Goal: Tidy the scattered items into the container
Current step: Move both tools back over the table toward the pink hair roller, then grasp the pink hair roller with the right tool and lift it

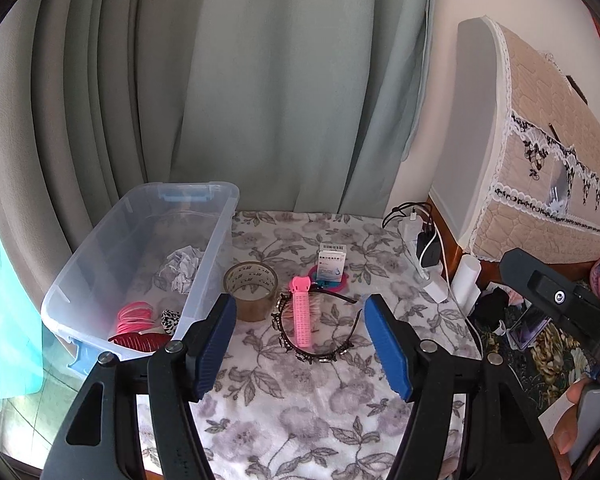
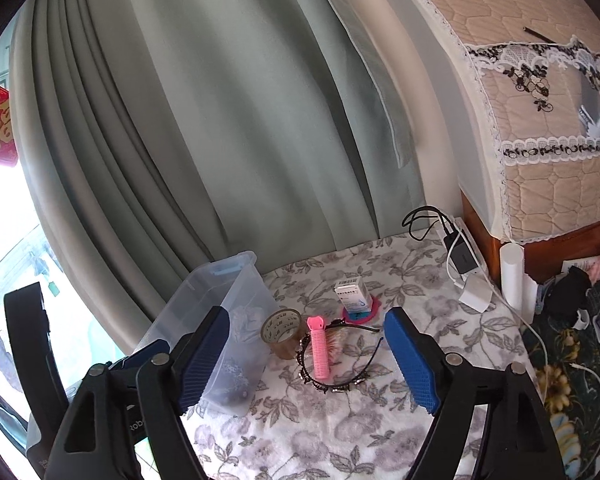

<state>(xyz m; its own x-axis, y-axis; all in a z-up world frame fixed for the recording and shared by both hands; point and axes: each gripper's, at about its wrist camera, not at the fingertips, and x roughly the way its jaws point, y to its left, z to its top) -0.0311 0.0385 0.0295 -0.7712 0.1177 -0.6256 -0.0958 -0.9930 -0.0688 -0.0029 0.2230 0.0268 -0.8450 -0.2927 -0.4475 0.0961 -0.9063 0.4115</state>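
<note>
A clear plastic bin (image 1: 216, 236) (image 2: 256, 280) stands at the table's left edge. It holds crumpled paper (image 1: 184, 266), a pink coil (image 1: 134, 316), a red comb (image 1: 140, 342) and a spotted item. On the floral cloth lie a brown tape roll (image 1: 251, 290) (image 2: 282, 334), a pink hair roller (image 1: 302, 316) (image 2: 320, 354) across a black jewelled headband (image 1: 320, 354) (image 2: 340, 384), and a small white box (image 1: 331, 264) (image 2: 354, 296) on a pink ring. My left gripper (image 1: 302, 346) hangs open before the roller, holding nothing. My right gripper (image 2: 308, 360) is open too, nothing between its blue pads.
A power strip with chargers and cables (image 1: 424, 246) (image 2: 464, 260) lies at the back right. A white cylinder (image 1: 466, 284) (image 2: 512, 276) stands by a wooden cabinet under a quilted cover (image 2: 540, 140). Green curtains (image 1: 260, 100) hang behind the table. A cluttered dark floral surface (image 2: 572, 380) lies right.
</note>
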